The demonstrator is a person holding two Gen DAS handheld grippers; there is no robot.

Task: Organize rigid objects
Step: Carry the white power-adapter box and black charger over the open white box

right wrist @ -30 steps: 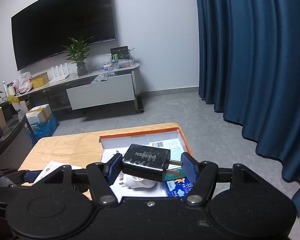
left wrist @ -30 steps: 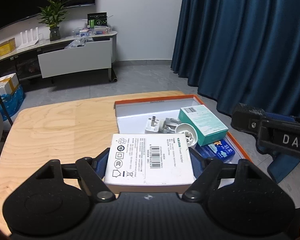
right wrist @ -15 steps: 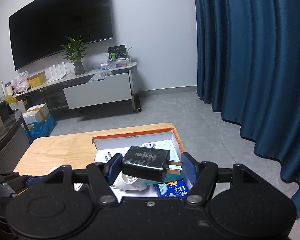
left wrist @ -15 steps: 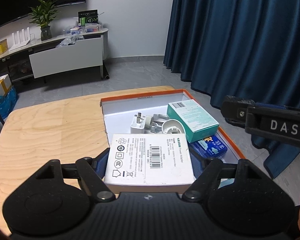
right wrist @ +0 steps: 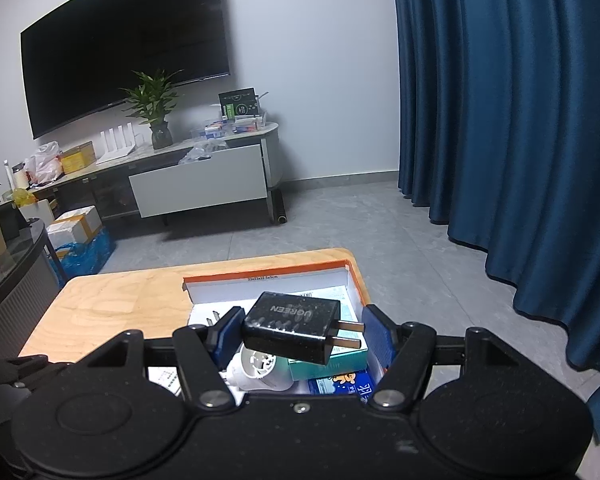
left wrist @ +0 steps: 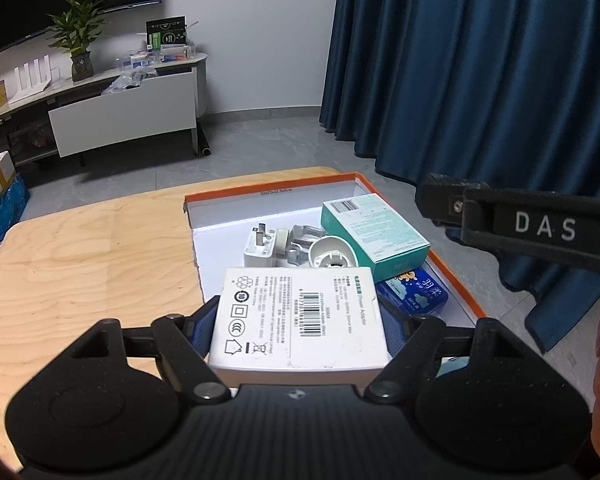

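We're mostly done: teal box [left wrist: 374, 236], white plug [left wrist: 260, 244] and blue pack [left wrist: 416, 294] already sit in the orange tray [left wrist: 268, 192] on the tabletop [left wrist: 80, 248], left gripper [left wrist: 300, 326] clenched on white adapter box [left wrist: 300, 316], right gripper [right wrist: 300, 336] clamping black charger [right wrist: 290, 326], both above tray, unplaced.
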